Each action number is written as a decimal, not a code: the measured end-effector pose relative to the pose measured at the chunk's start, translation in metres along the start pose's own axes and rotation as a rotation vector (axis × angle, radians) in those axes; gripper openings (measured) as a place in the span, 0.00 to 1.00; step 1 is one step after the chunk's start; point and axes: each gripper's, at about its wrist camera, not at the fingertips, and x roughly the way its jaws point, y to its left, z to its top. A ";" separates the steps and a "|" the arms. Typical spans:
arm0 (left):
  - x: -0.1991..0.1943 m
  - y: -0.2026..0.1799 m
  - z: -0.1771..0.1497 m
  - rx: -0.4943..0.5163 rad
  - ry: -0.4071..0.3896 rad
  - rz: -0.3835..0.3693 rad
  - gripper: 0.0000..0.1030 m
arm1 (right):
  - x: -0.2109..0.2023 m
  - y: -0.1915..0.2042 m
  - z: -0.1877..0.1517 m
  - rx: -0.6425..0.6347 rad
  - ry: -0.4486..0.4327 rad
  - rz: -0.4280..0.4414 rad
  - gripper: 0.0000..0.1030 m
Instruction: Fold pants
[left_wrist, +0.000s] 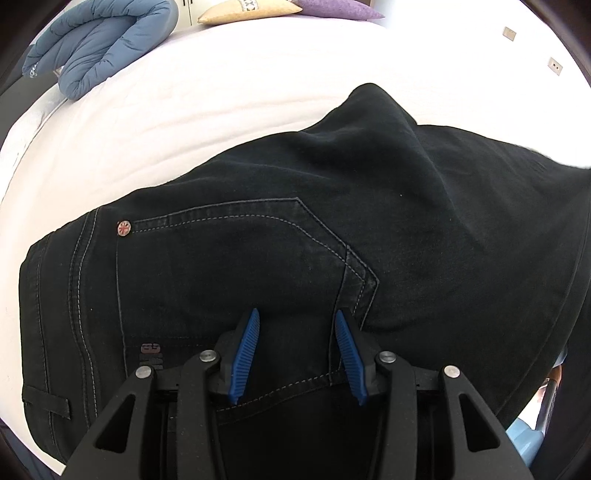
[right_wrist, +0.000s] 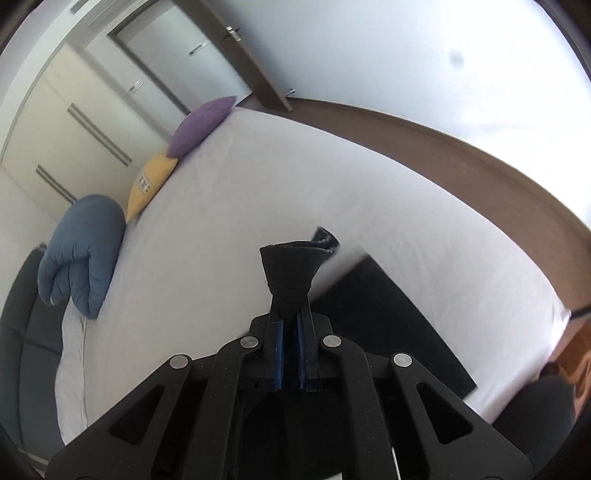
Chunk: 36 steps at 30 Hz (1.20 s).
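Black jeans (left_wrist: 369, 184) lie across the white bed sheet (left_wrist: 221, 92), back pocket and waistband facing up. My left gripper (left_wrist: 296, 312) points down onto the pocket area; its blue fingers (left_wrist: 247, 347) stand apart on the fabric with nothing pinched between them. In the right wrist view my right gripper (right_wrist: 290, 317) is shut on a bunched end of a black pant leg (right_wrist: 295, 266), held up above the bed. The rest of the dark cloth (right_wrist: 388, 325) lies flat on the sheet (right_wrist: 258, 184) below and to the right.
A folded blue duvet (right_wrist: 81, 251), a yellow pillow (right_wrist: 151, 184) and a purple pillow (right_wrist: 203, 125) line the bed's far side. Wardrobe doors (right_wrist: 55, 129) stand behind them. A wooden bed frame (right_wrist: 480, 155) runs along the right. Part of a person (right_wrist: 535, 413) shows at the lower right.
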 end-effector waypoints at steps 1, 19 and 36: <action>0.000 0.000 0.001 0.000 0.003 0.002 0.45 | -0.001 -0.022 -0.010 0.042 0.007 -0.011 0.04; 0.001 -0.008 0.022 -0.045 0.037 0.068 0.55 | 0.041 -0.132 -0.089 0.420 0.099 0.140 0.04; -0.005 -0.010 0.009 -0.058 0.020 0.090 0.59 | -0.005 -0.045 -0.058 0.000 0.073 0.054 0.08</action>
